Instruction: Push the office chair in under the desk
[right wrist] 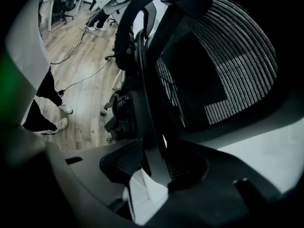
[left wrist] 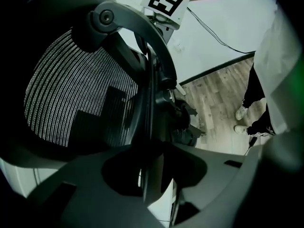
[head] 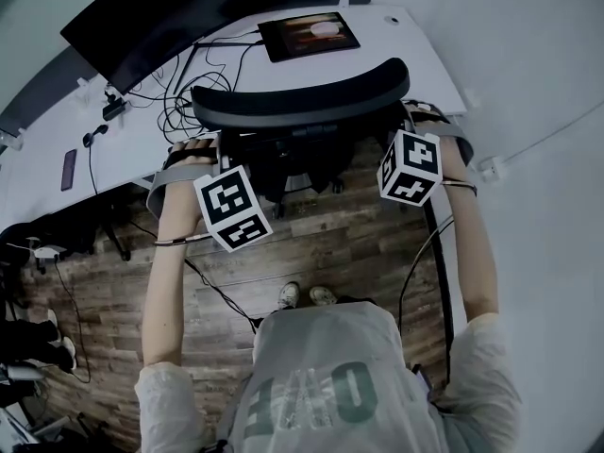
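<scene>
Both forearms reach straight ahead and slightly down, about parallel, one to each side of the office chair (head: 302, 97), wrists level and marker cubes facing up. The left tool (left wrist: 149, 175) is at the backrest's left edge, and its own view shows the jaws closed on the thin dark back frame that runs up between them, with the mesh back (left wrist: 80, 94) spreading to one side. The right tool (right wrist: 152, 165) straddles the matching frame edge on the other side; its jaws stand apart around the bar, a sliver of light showing beside it. Seen from the head view, the chair stands square to the white desk (head: 415, 45), the curved top of its back overlapping the desk's near edge and its base on the wooden floor (head: 311, 253) just in front. On the desk beyond lie a monitor (head: 189, 8), a dark pad (head: 309, 34) and a tangle of cables (head: 175, 92). To the chair's right, the desk's end and a white wall are close; to its left, the dark space under the desk is open, with cables trailing over the floor. The person's shoes (head: 307, 295) are behind the chair with bare floor around them.
</scene>
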